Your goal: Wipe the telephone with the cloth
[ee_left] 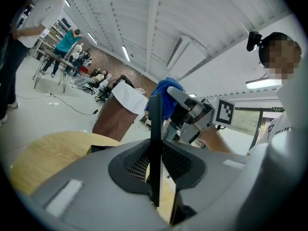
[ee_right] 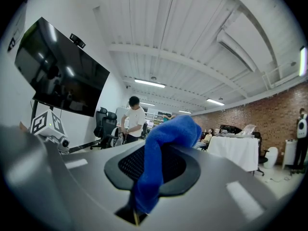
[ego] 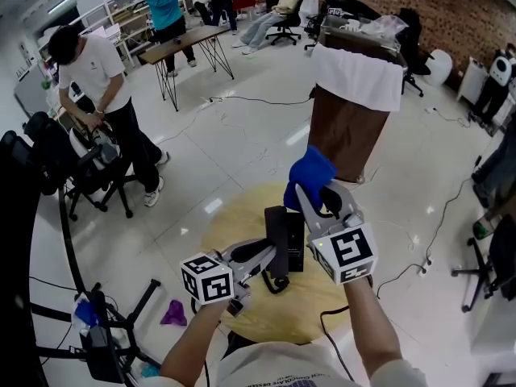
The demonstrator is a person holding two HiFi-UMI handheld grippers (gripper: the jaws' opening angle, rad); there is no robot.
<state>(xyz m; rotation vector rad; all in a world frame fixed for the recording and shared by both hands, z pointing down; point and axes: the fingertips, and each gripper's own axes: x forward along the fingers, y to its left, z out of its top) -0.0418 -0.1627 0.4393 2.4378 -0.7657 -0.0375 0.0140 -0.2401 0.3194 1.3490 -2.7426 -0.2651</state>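
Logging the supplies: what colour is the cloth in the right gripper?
Blue; the cloth shows best in the right gripper view.

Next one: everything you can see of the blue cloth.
The blue cloth is soft and fuzzy, microfibre by the look, bright blue all over. It is bunched, not spread: a narrow part is pinched between the jaws of the right hand-held gripper, and the rest bulges in a rounded wad past the jaw tips. It hangs in the air above the round wooden table, close to the top of the black telephone; whether it touches that cannot be told.
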